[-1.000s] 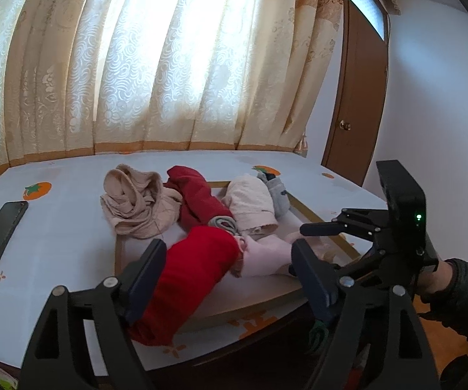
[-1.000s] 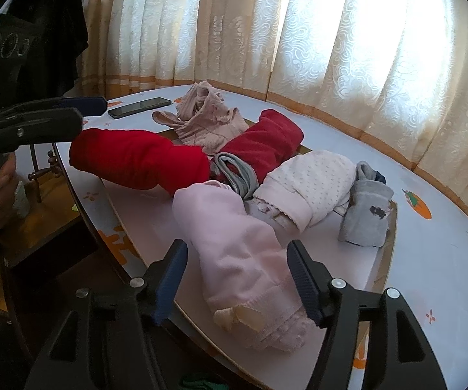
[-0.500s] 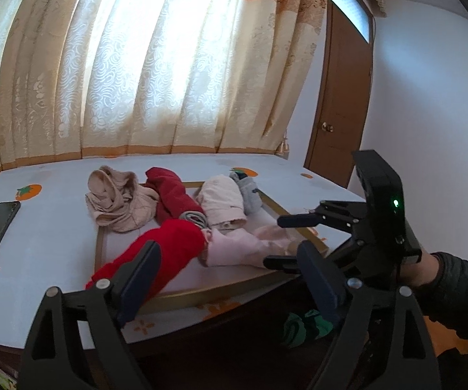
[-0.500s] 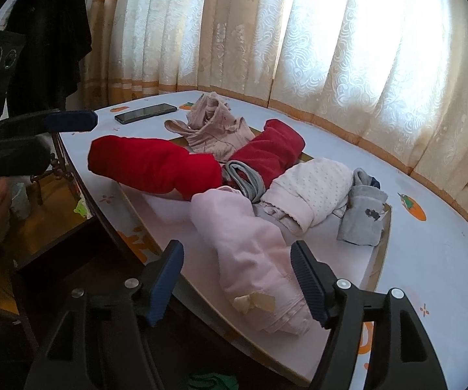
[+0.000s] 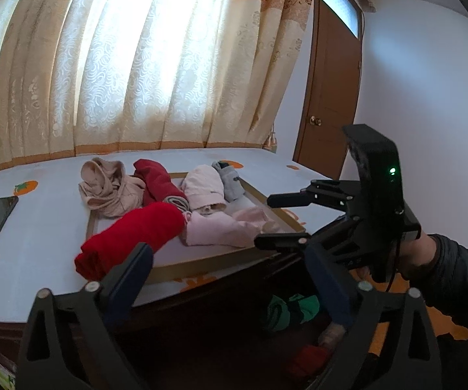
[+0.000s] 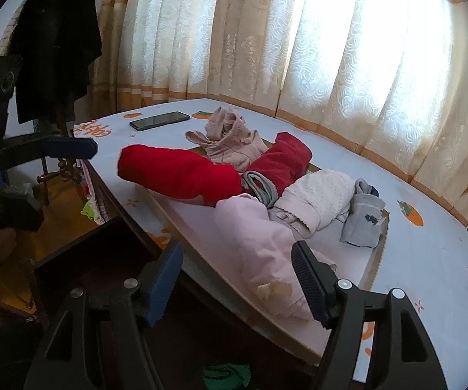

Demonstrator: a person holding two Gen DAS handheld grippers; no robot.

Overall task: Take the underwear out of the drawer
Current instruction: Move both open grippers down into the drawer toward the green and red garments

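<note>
On the bench [image 5: 38,227], near edge, a bright red rolled underwear [image 5: 129,234] lies w/ long axis from 7 to 1 o'clock in left view, plush, tube-like; pale pink roll [image 6: 263,243] at its 3 o'clock, touching. Left claw [image 5: 230,279]: jaws apart, just been opening, nothing betw. Right claw [image 6: 237,276]: apart, empty. Dark drawer [image 5: 234,331] below holds green cloth [image 5: 286,312].

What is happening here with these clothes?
A person holds a gripper in each hand above an open drawer. Rolled underwear already lies on the table: a red roll, a pink roll and others. The left gripper has just been opening; the right gripper is open. Neither holds anything. Green clothes remain in the drawer.
</note>
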